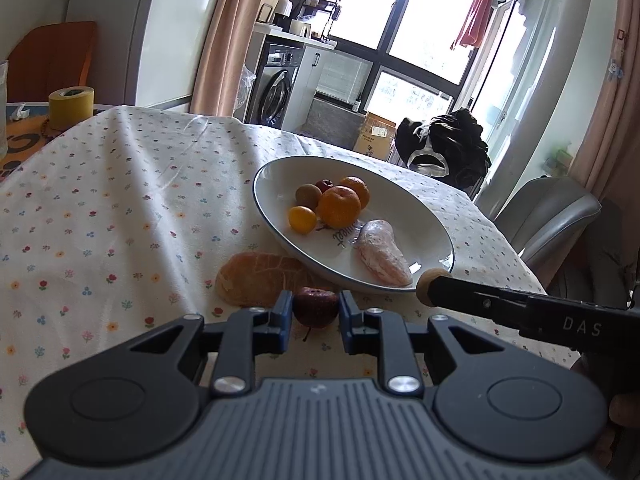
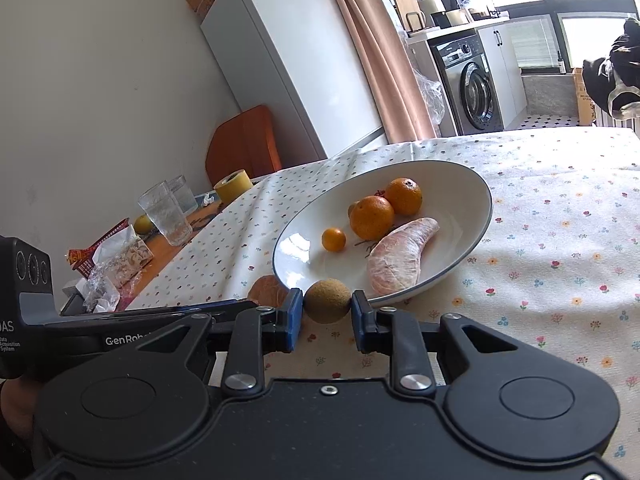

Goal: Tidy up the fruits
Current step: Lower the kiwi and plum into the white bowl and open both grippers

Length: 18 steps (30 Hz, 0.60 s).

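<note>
Left wrist view shows the left gripper point(image 1: 315, 307) holding a dark red fruit point(image 1: 315, 306) over the table's near edge, while the right gripper point(image 2: 327, 307) clamps a kiwi point(image 2: 327, 301) at the plate point(image 2: 476, 216) rim; judging by this, both fruits next need lifting into the plate.

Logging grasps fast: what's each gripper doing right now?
Left gripper: fingers around a small dark red fruit; contact cannot be told.
Right gripper: shut on a brown round fruit.
</note>
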Tool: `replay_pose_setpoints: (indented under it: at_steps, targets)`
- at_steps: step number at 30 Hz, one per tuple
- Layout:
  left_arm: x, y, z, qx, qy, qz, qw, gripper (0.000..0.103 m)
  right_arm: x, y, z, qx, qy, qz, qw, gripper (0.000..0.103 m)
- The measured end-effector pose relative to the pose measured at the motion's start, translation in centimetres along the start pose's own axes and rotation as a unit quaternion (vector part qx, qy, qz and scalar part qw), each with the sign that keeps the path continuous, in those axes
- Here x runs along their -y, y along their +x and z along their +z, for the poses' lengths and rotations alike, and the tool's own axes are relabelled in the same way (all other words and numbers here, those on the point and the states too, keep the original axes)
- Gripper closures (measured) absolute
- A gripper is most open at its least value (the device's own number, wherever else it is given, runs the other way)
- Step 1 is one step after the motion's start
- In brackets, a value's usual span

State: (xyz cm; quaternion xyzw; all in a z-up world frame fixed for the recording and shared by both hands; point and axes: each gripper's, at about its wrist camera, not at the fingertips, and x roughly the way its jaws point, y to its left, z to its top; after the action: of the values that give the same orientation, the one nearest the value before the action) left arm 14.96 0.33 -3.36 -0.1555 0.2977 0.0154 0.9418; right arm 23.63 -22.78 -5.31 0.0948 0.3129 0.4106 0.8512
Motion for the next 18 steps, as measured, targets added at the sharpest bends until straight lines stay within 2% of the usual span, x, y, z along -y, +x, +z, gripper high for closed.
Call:
replay_pose_setpoints:
  at_steps: [18]
  targets:
    - [0.7,1.2,3.3,0.015,0.001,0.002,0.9999,0.080,0.9,2.2,3.4,0.001,-0.003,-0.002,1.000,0.078]
